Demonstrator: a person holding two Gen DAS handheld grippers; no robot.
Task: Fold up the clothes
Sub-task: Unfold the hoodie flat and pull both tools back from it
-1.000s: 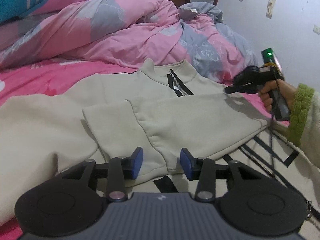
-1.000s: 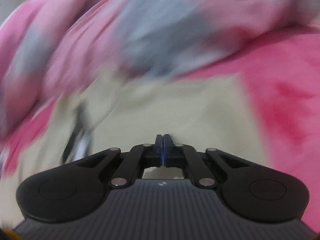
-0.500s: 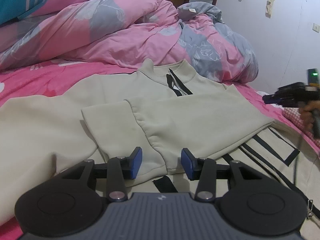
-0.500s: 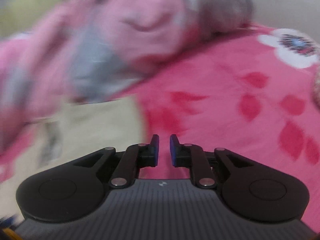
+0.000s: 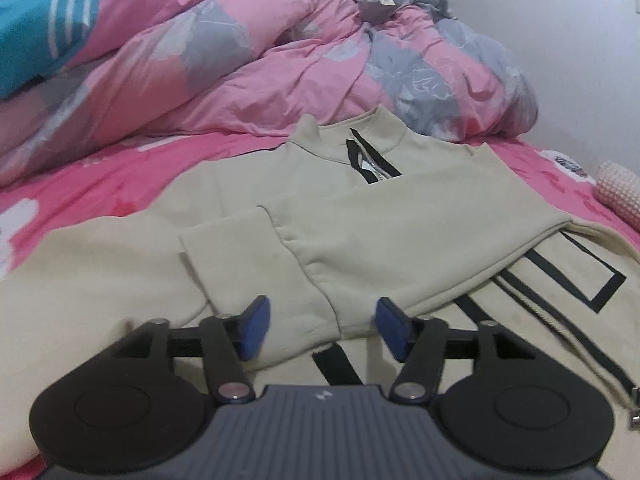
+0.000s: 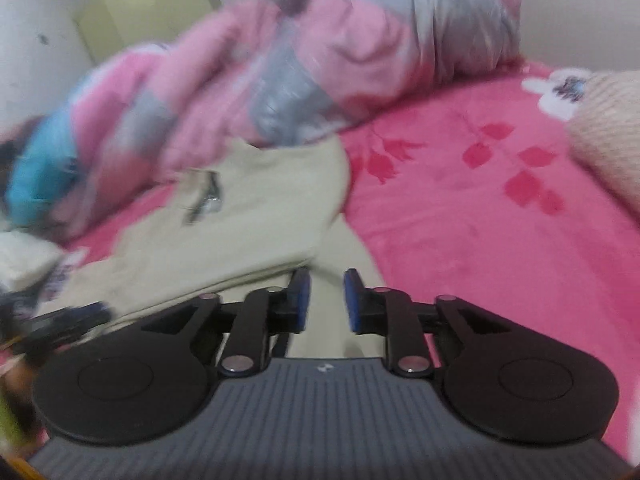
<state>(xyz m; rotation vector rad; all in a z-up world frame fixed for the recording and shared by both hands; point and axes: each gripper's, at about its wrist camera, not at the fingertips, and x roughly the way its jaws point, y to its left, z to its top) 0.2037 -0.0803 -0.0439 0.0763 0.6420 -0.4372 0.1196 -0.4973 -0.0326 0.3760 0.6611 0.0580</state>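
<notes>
Hovering both grippers, left (image 5: 320, 326) and right (image 6: 324, 300), gaping and empty over jacket (image 5: 400, 216) with sleeve (image 5: 360, 240) crossed; sloppy pinch probably drags that fold loose.

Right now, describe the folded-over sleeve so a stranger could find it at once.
Start at the pink bedsheet with the heaped quilt behind it. The beige jacket lies flat in front of the quilt, collar toward it. The sleeve crosses the jacket's chest below the collar zip, its ribbed cuff ending just ahead of the open left gripper.
</notes>
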